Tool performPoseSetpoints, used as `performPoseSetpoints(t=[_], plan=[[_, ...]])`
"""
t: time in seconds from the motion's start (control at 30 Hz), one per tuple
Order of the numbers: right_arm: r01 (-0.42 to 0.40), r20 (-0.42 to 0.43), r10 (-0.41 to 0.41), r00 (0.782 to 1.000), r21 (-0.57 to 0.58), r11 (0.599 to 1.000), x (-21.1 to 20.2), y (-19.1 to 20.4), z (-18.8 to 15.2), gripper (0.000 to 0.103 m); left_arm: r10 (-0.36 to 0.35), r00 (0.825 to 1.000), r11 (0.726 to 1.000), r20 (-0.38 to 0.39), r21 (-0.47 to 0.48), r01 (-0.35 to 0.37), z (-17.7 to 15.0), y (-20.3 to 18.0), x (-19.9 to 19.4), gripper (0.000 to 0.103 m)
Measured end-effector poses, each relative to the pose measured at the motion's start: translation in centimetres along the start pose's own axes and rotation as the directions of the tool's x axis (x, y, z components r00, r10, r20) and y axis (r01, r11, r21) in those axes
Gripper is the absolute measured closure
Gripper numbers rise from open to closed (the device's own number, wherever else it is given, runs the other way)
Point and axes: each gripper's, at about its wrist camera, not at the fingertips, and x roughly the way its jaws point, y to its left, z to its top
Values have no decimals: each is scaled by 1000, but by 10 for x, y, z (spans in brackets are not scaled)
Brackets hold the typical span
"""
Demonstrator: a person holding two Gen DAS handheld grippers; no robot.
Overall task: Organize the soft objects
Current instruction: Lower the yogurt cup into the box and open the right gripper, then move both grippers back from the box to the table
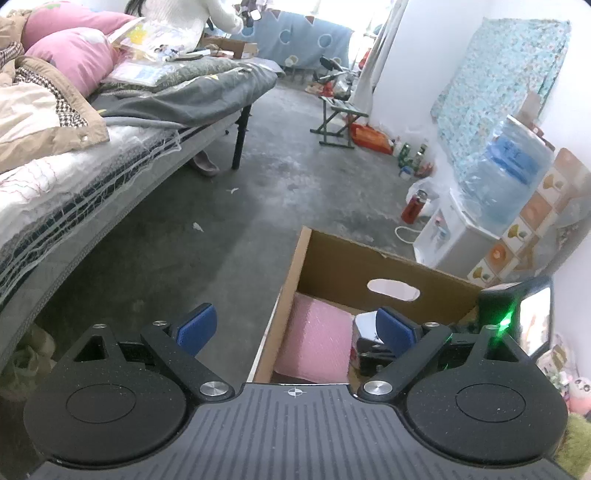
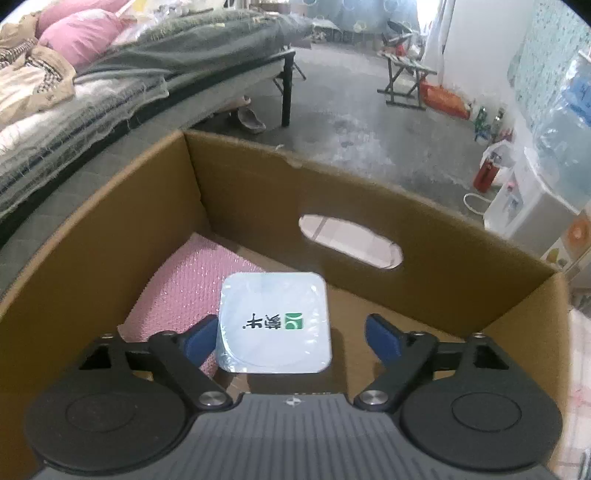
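Note:
A brown cardboard box (image 2: 258,192) with a hand-hole stands on the concrete floor. A pink bubble-wrap sheet (image 2: 184,284) lies on its bottom at the left. A white square soft pack (image 2: 273,321) with a green logo sits inside the box, partly on the sheet. My right gripper (image 2: 291,330) is open around the pack: the left pad is close against its side, the right pad stands clear of it. My left gripper (image 1: 295,323) is open and empty over the box (image 1: 332,258) at its left wall, with the pink sheet (image 1: 317,339) below.
A bed (image 1: 110,155) with pink pillows and a beige coat runs along the left; a person (image 1: 184,18) sits at its far end. A water dispenser (image 1: 480,206), a red bottle (image 1: 415,205) and a folding stool (image 1: 338,118) stand along the right wall.

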Motion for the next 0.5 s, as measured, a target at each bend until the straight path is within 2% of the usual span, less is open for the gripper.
performPoseSetpoints(t=[0.17,0.27,0.37,0.5], plan=[[-30,58,29,998,19,999,-43,-13,-3,24,-10,1000,1000,0,7,10,-5,-6,-10,9],[-92,124,85,989,53,994,-85,-25,-14,23,-27,1000,999,2,24,27,-9,-12,-21,8],[-134,215,118,969,60,989,-140,-39,-37,22,-41,999,998,6,55,41,-16,-22,-38,6],[-136,329,114,937,46,990,-212,-57,-81,22,-90,996,990,3,110,89,-32,-39,-64,5]])
